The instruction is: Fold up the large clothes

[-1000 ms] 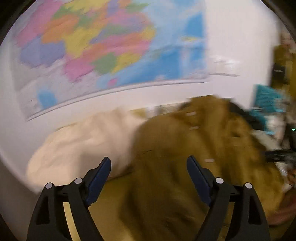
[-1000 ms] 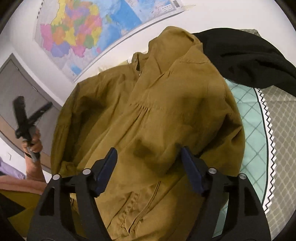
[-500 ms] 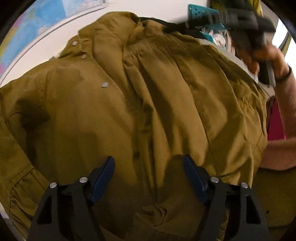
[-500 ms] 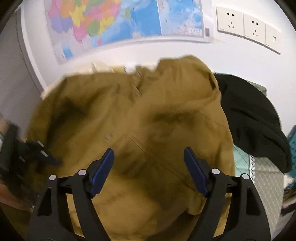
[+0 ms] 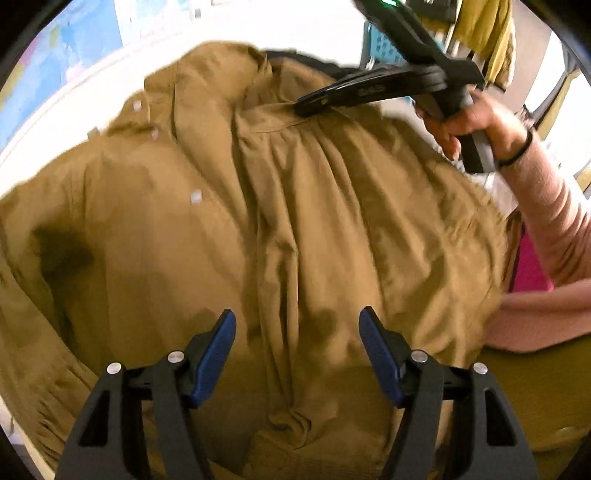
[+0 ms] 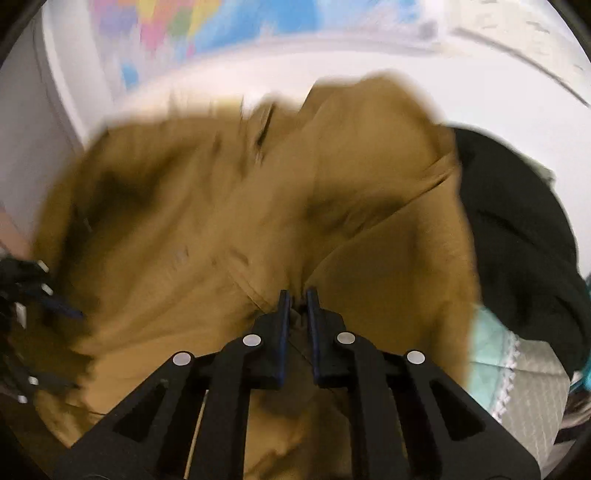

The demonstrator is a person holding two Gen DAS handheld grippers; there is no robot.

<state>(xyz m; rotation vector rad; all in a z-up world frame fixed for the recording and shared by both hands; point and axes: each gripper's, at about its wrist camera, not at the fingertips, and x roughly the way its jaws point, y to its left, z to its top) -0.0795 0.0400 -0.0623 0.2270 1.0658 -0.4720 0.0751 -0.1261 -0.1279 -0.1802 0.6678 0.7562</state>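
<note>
A large mustard-brown jacket (image 5: pixel 184 240) with white snap buttons lies spread out and fills the left wrist view. My left gripper (image 5: pixel 296 314) hovers over its lower middle, pointing steeply down. Its jaws are closing, with wrinkled cloth under the gap, and the blue pads (image 5: pixel 218 354) do not press on it. My right gripper (image 6: pixel 298 293) is shut on a pinched fold of the jacket (image 6: pixel 184 221) near the shoulder. In the left wrist view the right gripper (image 5: pixel 299 105) reaches in from the upper right, held by a hand (image 5: pixel 476 125) in a pink sleeve.
A black garment (image 6: pixel 517 229) lies right of the jacket on a mint quilted cover (image 6: pixel 487 350). A coloured wall map (image 6: pixel 221 26) hangs on the white wall behind. A teal basket (image 5: pixel 384 48) and hanging olive cloth (image 5: pixel 495 33) are at the far right.
My right gripper has closed from wide open onto a fold of the jacket. My left gripper swung down from facing the wall to over the jacket, and its jaws narrowed.
</note>
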